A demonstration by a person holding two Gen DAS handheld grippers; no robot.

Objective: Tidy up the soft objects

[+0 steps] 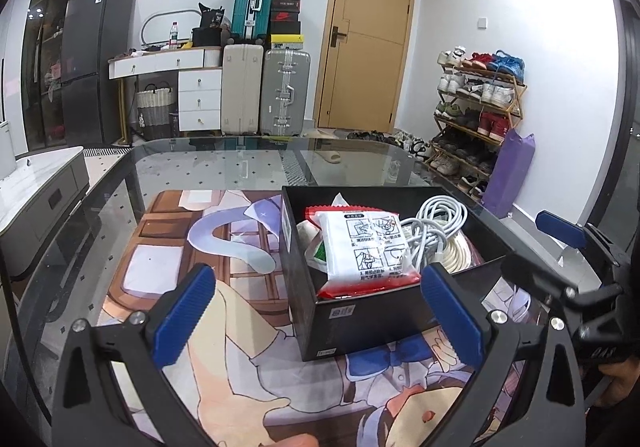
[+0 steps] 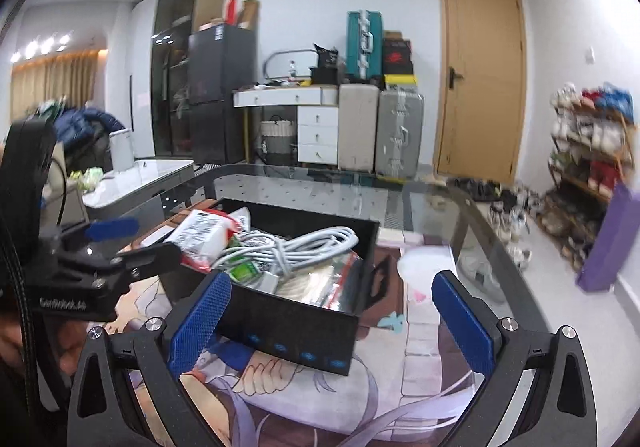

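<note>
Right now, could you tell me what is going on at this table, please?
A person holds two grippers over a black box on the printed mat. The left gripper and right gripper are both open and hold nothing. A white packet and a coiled white cable already lie inside the box.

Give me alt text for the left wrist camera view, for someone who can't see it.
A black box on a printed mat holds a white packet and a coiled white cable. The open left gripper frames its near side; the right gripper is at the right edge. The mat lies on a glass table.
</note>
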